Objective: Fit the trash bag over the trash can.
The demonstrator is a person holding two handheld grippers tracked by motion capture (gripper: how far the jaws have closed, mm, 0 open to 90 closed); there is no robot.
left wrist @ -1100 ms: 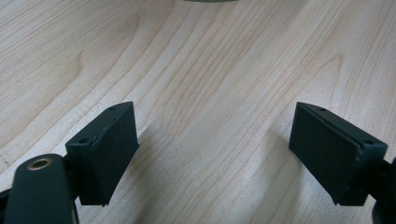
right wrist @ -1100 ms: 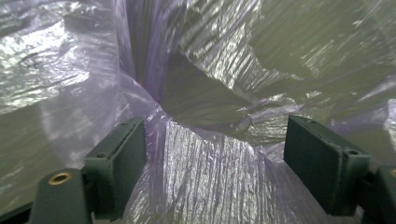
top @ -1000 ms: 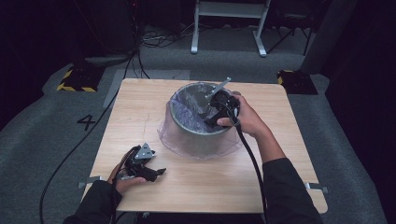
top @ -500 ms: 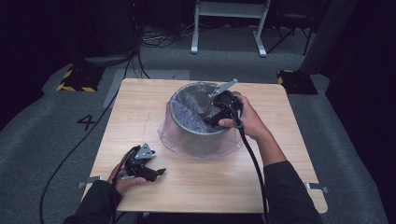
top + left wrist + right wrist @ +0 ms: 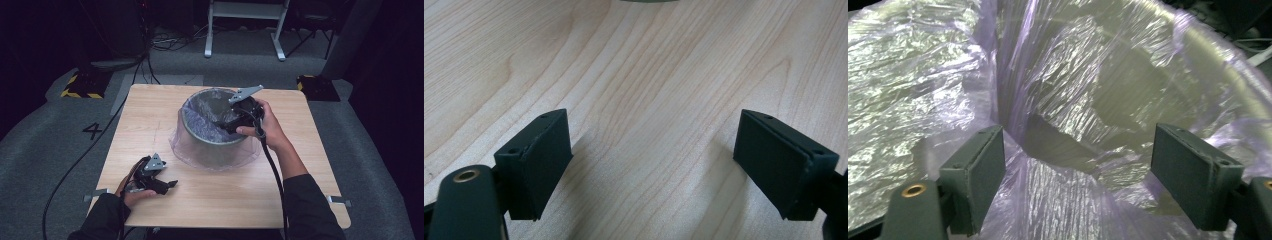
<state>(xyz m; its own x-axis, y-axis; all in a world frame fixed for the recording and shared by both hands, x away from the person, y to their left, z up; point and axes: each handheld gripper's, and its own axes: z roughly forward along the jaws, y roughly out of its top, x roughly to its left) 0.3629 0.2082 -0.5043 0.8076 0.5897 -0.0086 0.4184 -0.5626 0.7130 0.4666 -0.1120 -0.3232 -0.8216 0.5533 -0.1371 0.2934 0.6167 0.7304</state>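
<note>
Liner [image 5: 1058,100] already drapes the bin [image 5: 215,145] rim; my right gripper [image 5: 1078,170] sits inside, jaws apart, film below untucked, left gripper [image 5: 659,160] idle, open.

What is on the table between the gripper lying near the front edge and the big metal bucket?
Nothing but bare wood. In the high view the left gripper rests apart from the bucket, whose clear bag spills onto the table.
</note>
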